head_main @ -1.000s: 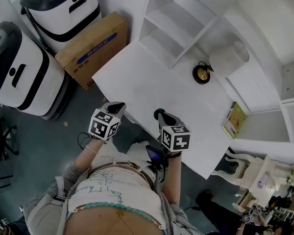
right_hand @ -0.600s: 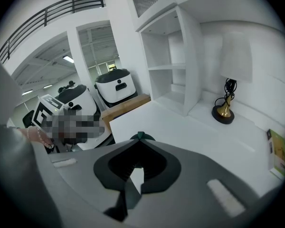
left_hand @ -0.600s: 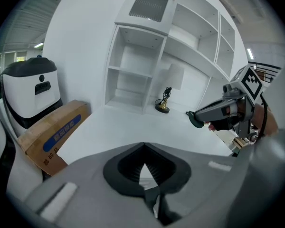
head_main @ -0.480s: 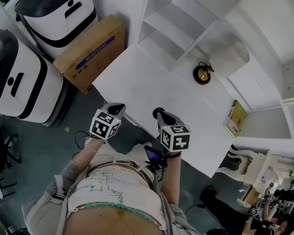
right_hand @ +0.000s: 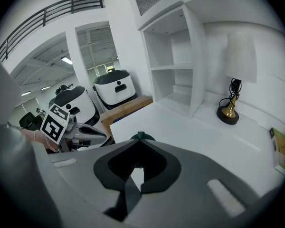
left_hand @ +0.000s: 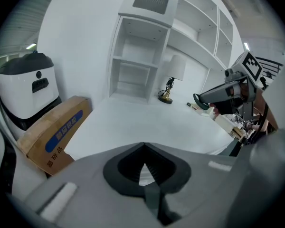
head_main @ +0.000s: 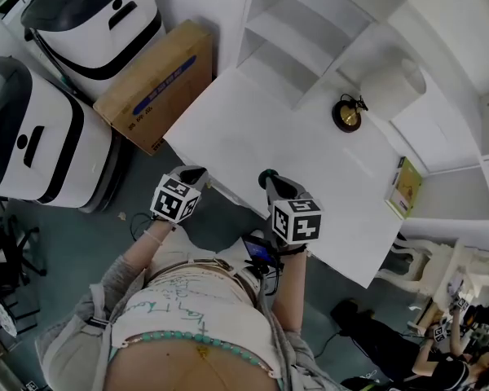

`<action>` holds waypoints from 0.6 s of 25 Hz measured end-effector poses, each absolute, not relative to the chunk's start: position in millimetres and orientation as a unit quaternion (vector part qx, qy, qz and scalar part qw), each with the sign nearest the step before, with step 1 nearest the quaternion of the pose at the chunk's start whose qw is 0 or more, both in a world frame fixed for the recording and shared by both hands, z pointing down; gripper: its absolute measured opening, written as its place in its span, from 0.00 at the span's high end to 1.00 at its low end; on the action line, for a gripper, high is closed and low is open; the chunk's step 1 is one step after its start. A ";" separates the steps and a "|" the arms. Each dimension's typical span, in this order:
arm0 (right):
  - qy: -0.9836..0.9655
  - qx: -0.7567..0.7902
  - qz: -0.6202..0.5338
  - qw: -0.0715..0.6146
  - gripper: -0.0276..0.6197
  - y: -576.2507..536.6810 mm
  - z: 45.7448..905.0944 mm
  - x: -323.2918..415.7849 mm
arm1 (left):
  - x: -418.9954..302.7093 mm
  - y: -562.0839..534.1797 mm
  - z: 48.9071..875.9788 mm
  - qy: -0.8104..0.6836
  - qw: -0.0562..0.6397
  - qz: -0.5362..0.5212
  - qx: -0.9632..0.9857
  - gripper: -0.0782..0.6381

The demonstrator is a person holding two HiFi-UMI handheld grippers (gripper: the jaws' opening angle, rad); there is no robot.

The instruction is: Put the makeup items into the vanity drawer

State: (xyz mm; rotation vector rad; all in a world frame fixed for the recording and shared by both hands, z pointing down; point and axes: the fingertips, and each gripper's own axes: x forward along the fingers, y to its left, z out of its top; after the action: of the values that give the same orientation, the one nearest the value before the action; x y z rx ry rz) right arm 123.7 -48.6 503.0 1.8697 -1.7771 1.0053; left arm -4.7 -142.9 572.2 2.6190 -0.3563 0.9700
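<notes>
Left gripper, jaws pressed together on nothing, hovers just off the near edge of the plain white vanity, with a cardboard box to its left. Right gripper, likewise closed and empty, is over the tabletop. Beyond it are a lamp and a green booklet, which is whole only in the head view.

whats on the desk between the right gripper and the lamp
Nothing: in the head view, the white desktop between the right gripper and the lamp is bare.
</notes>
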 end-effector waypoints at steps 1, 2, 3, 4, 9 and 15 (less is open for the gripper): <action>-0.631 0.663 0.356 0.188 0.91 -49.6 503.7 121.9 | -6.3 -144.5 573.7 -0.126 0.162 0.339 0.918 0.89; -0.632 0.662 0.355 0.190 0.91 -50.7 504.0 120.1 | -7.9 -145.7 575.2 -0.128 0.163 0.338 0.918 0.89; -0.633 0.661 0.354 0.192 0.91 -52.0 503.8 118.2 | -9.6 -146.7 576.7 -0.129 0.164 0.337 0.918 0.89; -0.634 0.661 0.352 0.192 0.91 -53.3 503.1 116.3 | -10.9 -147.7 578.3 -0.131 0.166 0.336 0.918 0.89; -0.632 0.668 0.345 0.190 0.91 -52.8 498.7 111.7 | -9.7 -146.3 586.5 -0.126 0.180 0.323 0.921 0.89; -0.628 0.675 0.341 0.183 0.91 -51.1 495.0 109.9 | -4.0 -149.0 601.6 -0.116 0.181 0.325 0.921 0.89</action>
State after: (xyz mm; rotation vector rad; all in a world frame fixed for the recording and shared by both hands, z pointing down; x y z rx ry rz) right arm 109.9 -51.1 495.0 1.9045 -1.7730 0.9614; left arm -4.0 -149.0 601.6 2.6017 -0.3285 0.9171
